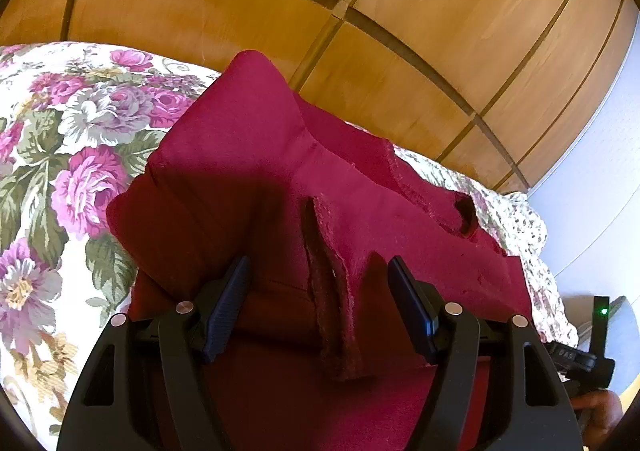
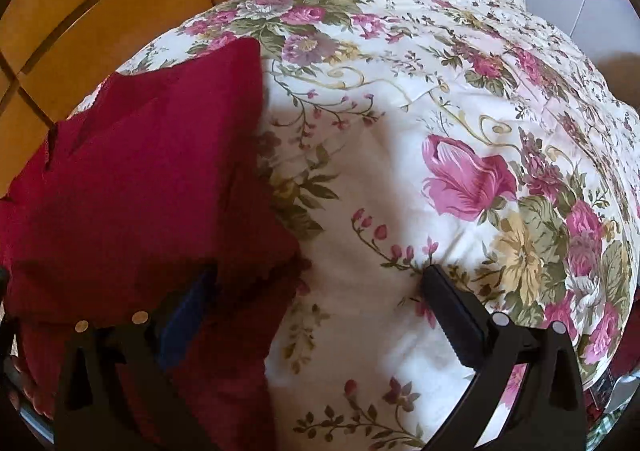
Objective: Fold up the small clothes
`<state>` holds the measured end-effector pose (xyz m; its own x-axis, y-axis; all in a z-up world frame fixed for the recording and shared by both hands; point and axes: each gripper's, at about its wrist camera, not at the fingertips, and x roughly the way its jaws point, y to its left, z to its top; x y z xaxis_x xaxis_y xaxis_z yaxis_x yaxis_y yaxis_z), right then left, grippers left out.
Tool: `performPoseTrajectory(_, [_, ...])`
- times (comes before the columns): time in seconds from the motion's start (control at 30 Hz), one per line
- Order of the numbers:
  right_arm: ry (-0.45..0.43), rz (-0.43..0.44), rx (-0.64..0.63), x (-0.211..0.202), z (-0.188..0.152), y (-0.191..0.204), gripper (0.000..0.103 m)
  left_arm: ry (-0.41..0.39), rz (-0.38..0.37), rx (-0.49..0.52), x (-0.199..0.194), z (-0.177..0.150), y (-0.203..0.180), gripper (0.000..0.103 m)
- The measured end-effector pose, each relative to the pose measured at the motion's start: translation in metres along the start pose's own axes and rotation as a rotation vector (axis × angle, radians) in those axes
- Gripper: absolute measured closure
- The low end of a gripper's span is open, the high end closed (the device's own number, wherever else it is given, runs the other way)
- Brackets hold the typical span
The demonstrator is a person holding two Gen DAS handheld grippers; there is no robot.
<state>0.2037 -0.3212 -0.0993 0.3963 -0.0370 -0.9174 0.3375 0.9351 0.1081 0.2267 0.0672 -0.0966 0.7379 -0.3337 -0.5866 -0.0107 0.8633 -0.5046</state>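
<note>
A dark red garment (image 1: 248,171) lies in loose folds on a floral bedspread (image 1: 60,139). My left gripper (image 1: 320,271) is open just above it, with a raised seam strip (image 1: 328,291) of the cloth running between its fingers. In the right wrist view the same red garment (image 2: 140,179) fills the left side. My right gripper (image 2: 316,283) is open at the garment's right edge. Its left finger (image 2: 188,307) is partly hidden under a fold of red cloth, and its right finger (image 2: 452,307) is over the bare bedspread (image 2: 440,111).
A wooden panelled wall (image 1: 360,11) rises behind the bed. A pale wall (image 1: 600,191) is at the right. The other gripper's black body with a green light (image 1: 600,331) shows at the lower right of the left wrist view.
</note>
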Motion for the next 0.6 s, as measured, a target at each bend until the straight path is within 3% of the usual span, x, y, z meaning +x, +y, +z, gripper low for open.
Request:
performPoseTrajectory(0.13, [0.034,0.110,0.187,-0.021,-0.003,-0.023,0.002,0.000,0.003,0.002,-0.001,0.001,0.000,0.033])
performPoseTrajectory(0.23, [0.036,0.139,0.209,-0.040,-0.011,-0.029,0.002,0.008,0.023,0.014,-0.008,-0.001,-0.004,0.032])
performPoseTrajectory(0.37, [0.087,0.198,0.231,-0.047,-0.025,-0.033,0.002,0.010,0.050,0.069,-0.031,-0.015,-0.013,0.012])
performPoseTrajectory(0.6, [0.125,0.247,0.297,-0.052,-0.052,-0.034,0.002,0.031,0.040,0.036,-0.063,-0.039,-0.002,0.012])
